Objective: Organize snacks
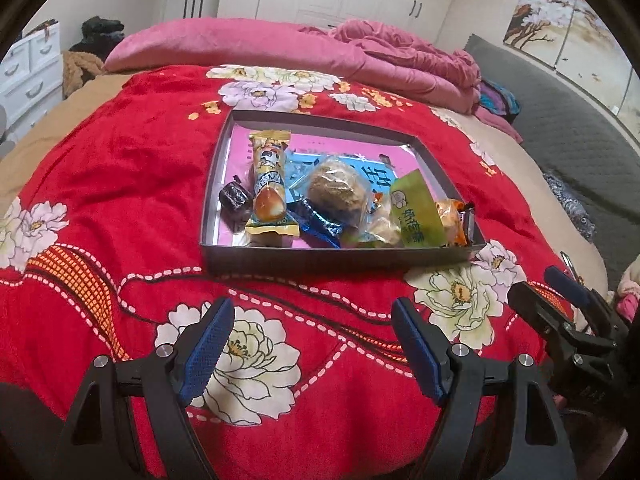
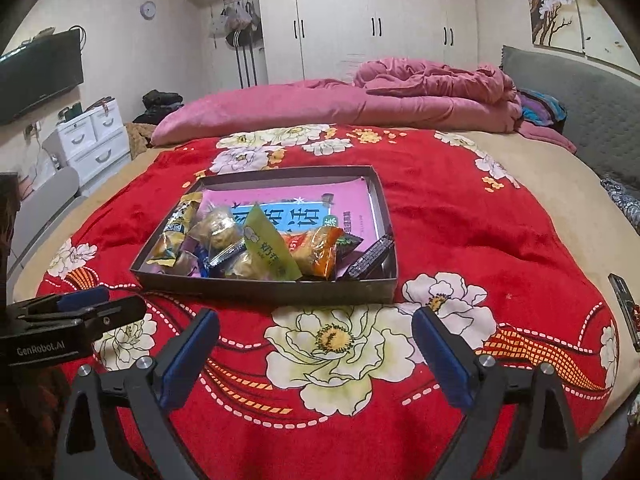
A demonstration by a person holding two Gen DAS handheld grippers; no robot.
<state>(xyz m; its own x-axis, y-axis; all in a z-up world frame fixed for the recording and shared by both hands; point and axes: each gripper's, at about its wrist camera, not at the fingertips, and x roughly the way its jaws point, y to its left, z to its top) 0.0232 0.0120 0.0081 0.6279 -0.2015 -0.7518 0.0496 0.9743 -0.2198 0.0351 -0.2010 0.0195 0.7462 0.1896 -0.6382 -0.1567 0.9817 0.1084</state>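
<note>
A shallow grey box lies on the red flowered blanket and holds several wrapped snacks. Among them are a yellow panda-print pack, a dark candy, a clear-wrapped round cake, a green packet and an orange packet. My left gripper hovers over the blanket short of the box's near wall, open and holding nothing. In the right wrist view the box also shows a black bar. My right gripper stands open and bare in front of it.
A pink quilt is bunched at the far side of the bed, against a grey headboard. A dark flat device lies near the bed's right edge. White drawers stand to the left. The other gripper sits close on the right.
</note>
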